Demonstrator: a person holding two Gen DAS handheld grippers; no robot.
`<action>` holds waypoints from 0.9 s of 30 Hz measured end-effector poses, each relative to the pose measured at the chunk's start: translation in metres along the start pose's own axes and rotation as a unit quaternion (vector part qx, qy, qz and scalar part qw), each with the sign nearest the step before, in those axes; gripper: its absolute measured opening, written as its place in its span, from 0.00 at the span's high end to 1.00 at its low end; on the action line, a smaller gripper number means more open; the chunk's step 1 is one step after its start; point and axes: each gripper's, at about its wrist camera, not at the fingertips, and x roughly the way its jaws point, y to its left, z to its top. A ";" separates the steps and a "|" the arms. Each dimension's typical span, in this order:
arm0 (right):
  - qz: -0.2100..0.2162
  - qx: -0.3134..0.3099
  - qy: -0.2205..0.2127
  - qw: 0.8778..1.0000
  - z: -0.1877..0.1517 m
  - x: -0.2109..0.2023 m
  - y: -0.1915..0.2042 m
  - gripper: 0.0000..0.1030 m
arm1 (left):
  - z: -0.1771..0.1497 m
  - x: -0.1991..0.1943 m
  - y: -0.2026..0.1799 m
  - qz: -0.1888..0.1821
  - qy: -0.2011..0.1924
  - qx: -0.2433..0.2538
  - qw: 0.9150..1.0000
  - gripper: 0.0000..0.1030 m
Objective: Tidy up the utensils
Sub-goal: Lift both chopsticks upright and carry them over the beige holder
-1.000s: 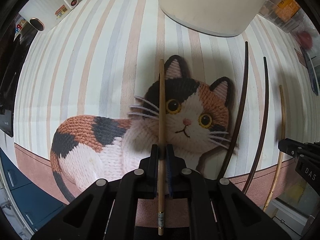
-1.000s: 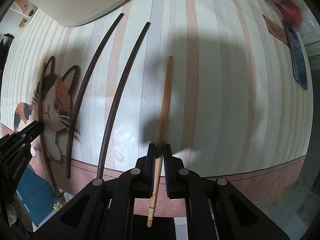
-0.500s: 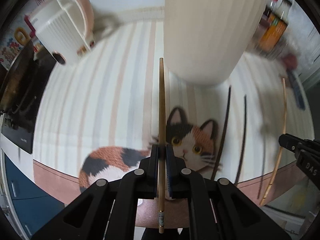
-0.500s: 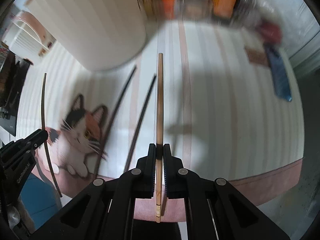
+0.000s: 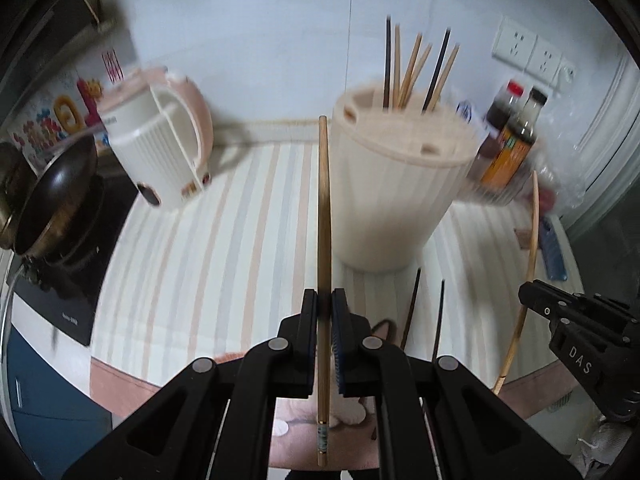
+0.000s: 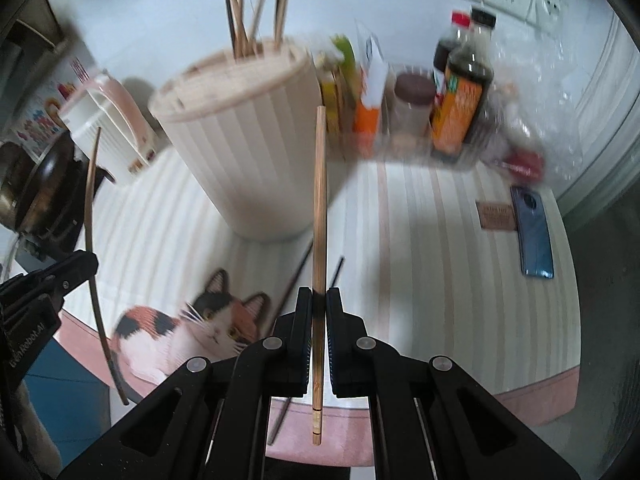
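Chopsticks, one clamped in the left gripper [image 5: 324, 308] and one in the right gripper [image 6: 319, 304], now hang lifted off the mat [image 6: 420, 280], tips raised toward the holder [image 5: 404, 200], ready for dropping in.

home kitchen: wok [image 5: 52, 196], sauce bottles [image 6: 460, 92] (wall sockets [image 5: 532, 54] behind)

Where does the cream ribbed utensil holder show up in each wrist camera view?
Left wrist: utensil holder sits upper centre-right, beyond the held chopstick.
Right wrist: utensil holder sits upper centre-left, left of that tool's chopstick.
Shared landmark: the dark sauce bottle.
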 end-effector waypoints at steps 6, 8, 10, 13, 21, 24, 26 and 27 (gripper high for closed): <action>0.023 0.000 -0.044 0.999 0.025 -0.037 0.004 0.93 | 0.027 -0.026 -0.001 -0.014 -0.034 -0.002 0.999 0.96; 0.028 0.000 -0.057 0.998 0.033 -0.049 0.005 0.93 | 0.037 -0.036 -0.004 -0.017 -0.046 0.000 0.999 0.96; 0.036 0.000 -0.068 0.997 0.043 -0.060 0.006 0.93 | 0.048 -0.047 -0.005 -0.023 -0.061 -0.001 0.998 0.96; 0.046 0.000 -0.085 0.995 0.058 -0.074 0.006 0.93 | 0.064 -0.063 -0.007 -0.037 -0.083 -0.007 0.996 0.96; 0.078 0.014 -0.152 0.985 0.110 -0.109 0.008 0.93 | 0.123 -0.093 -0.006 -0.077 -0.136 -0.035 0.987 0.96; 0.085 0.026 -0.193 0.977 0.137 -0.121 0.006 0.93 | 0.150 -0.098 -0.004 -0.080 -0.167 -0.047 0.982 0.96; 0.085 0.035 -0.226 0.970 0.151 -0.125 0.005 0.93 | 0.165 -0.096 -0.002 -0.078 -0.187 -0.054 0.978 0.96; 0.086 0.040 -0.245 0.965 0.159 -0.127 0.005 0.93 | 0.172 -0.093 -0.001 -0.077 -0.195 -0.059 0.976 0.96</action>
